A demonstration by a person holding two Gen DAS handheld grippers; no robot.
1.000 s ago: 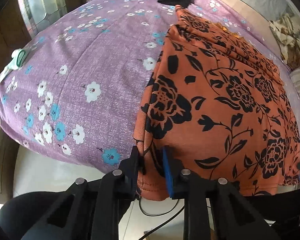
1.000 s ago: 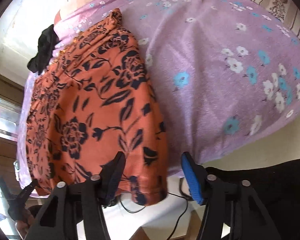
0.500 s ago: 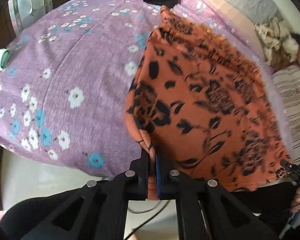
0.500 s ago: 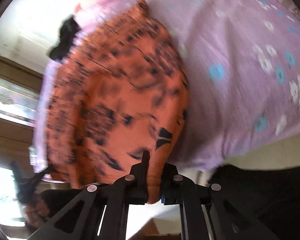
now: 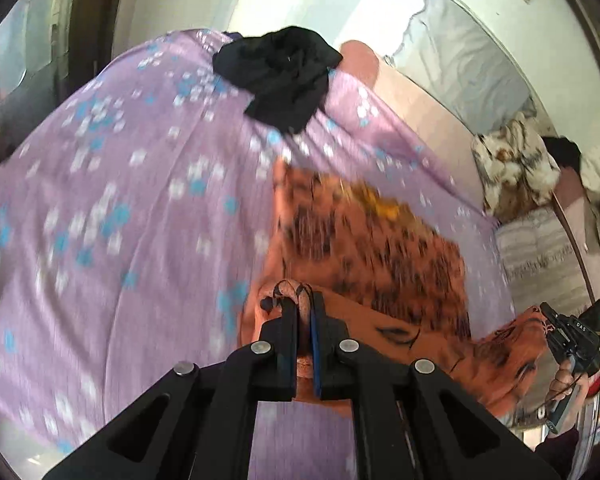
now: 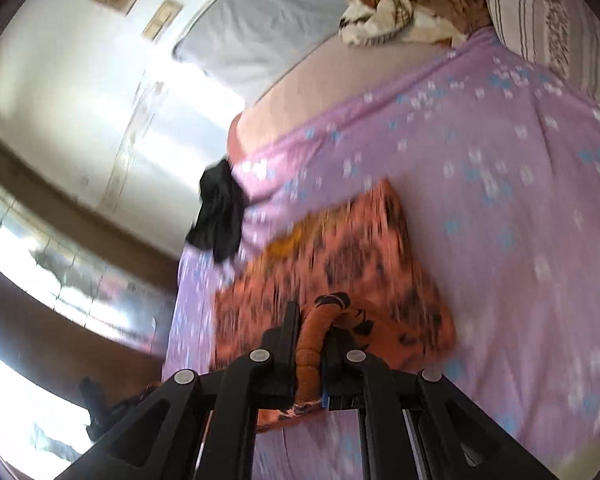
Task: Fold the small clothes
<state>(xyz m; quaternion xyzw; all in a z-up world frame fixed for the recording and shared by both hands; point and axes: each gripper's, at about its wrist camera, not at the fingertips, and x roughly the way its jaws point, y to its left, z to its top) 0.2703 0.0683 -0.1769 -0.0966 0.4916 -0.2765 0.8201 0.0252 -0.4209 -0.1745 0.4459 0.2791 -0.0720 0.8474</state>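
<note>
1. Jaws of the left gripper (image 5: 303,320) are pinched tight on a bunched hem of the orange floral garment (image 5: 372,248); those of the right gripper (image 6: 312,332) are clamped on a rolled edge of the same cloth (image 6: 340,264).
2. From each pair of jaws the garment runs forward and down onto the bed, its raised near edge doubled over the part lying flat beyond; motion blur smears the black flower print.
3. Both grippers tilt downward over the bed, the left more steeply. In the left wrist view the right gripper (image 5: 556,326) shows far to the right of the jaws, with the person's hand (image 5: 564,380) on its handle and cloth trailing from it.
4. White letters "DAS" are readable on that gripper's body.
5. Under the garment spreads a purple flowered sheet (image 5: 100,208).
6. Beyond the jaws, a crumpled black garment (image 5: 280,80) lies at the sheet's far edge.
7. Farther right sits a brown-and-white blanket (image 5: 512,164).
</note>
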